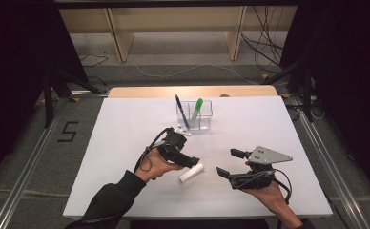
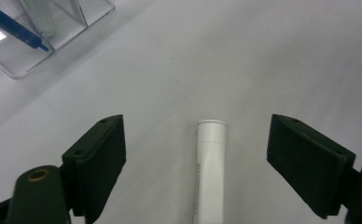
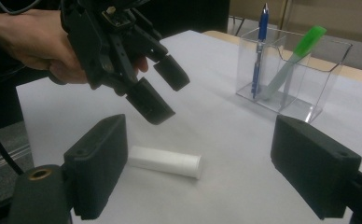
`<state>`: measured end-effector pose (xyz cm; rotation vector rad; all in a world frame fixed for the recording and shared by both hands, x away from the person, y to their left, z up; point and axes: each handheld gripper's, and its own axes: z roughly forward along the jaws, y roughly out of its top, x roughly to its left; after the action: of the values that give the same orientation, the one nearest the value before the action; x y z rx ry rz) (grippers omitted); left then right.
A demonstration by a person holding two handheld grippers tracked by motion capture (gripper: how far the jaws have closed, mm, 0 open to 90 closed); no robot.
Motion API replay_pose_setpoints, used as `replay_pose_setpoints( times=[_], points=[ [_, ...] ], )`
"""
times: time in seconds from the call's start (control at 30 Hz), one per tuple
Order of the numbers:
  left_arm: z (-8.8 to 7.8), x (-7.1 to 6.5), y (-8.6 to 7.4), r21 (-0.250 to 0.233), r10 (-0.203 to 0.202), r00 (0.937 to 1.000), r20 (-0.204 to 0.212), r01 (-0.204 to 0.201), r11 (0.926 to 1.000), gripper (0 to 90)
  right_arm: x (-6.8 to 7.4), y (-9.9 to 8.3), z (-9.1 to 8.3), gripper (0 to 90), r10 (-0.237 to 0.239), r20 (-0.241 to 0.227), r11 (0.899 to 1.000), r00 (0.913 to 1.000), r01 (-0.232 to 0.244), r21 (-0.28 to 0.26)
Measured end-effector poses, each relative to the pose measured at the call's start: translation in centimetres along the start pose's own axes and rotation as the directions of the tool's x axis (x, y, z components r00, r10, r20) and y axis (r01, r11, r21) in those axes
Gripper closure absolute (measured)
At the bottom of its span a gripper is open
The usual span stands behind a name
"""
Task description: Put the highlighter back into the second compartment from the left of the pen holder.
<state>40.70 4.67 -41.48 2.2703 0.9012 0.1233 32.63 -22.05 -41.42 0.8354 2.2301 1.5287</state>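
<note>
White plastic cylinder (image 1: 191, 172) lay flat on the white table (image 1: 126, 143), between the two grippers. Left gripper (image 2: 195, 163) hung over it, jaws wide apart astride the tube, apparently lined up for a grasp. Right gripper (image 1: 230, 163) waited nearby, jaws apart and empty. Clear acrylic holder (image 1: 194, 115) held a blue pen (image 1: 181, 110) and green marker (image 1: 196, 110).

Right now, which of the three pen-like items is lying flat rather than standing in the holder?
The white marker, flat on the table between both grippers; the blue pen and green marker stand in the clear holder.
</note>
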Motion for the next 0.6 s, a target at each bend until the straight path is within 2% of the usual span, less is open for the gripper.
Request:
replay_pose_setpoints(
  times=[0.27, 0.43, 0.6],
  points=[
    [0.3, -0.5, -0.5, 0.044, 0.017, 0.9998, 0.008, -0.017, 0.9989, 19.2, 0.0, 0.0, -0.1, 19.7, 0.0, 0.005, 1.0, 1.0, 0.0, 0.0],
    [0.7, -0.7, -0.9, 0.087, 0.038, 0.9992, 0.012, -0.039, 0.9954, 19.2, 0.0, 0.0, -0.1, 19.7, 0.003, 0.003, 1.0, 1.0, -0.003, -0.002],
    [1.2, -1.0, -1.3, 0.116, 0.041, 0.999, 0.016, -0.043, 0.9924, 19.2, -0.1, -0.1, -0.2, 19.7, 0.002, 0.005, 1.0, 1.0, -0.002, -0.001]
  ],
)
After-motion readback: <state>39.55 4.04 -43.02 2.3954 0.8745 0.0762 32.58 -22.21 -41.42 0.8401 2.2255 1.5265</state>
